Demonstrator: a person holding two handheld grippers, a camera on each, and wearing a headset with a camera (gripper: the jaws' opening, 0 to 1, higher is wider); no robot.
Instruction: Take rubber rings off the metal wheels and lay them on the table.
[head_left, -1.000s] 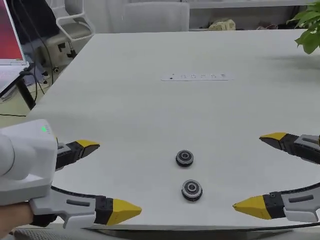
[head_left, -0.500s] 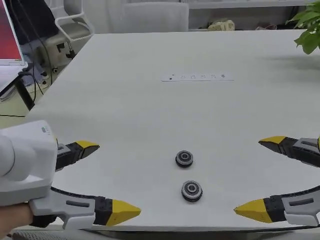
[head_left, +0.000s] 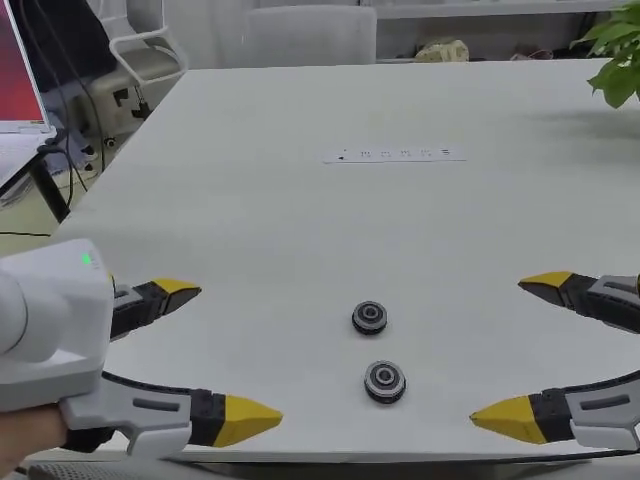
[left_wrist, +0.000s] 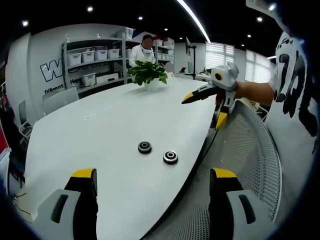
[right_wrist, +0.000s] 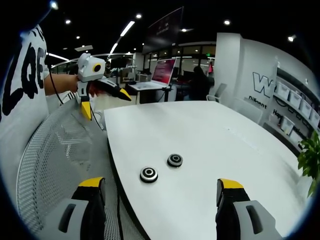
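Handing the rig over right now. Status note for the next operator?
Left gripper: open, empty, hovering left of the wheels near the table's front edge.
Right gripper: open, empty, hovering to their right.
Between them on the table: far wheel and near wheel, lying flat, apart.
Done: nothing; each wheel seems to wear its dark rubber ring.
Left: pull both rings off and lay them on the table.

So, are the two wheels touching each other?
Apart. The head view shows bare table between the far wheel and the near wheel.
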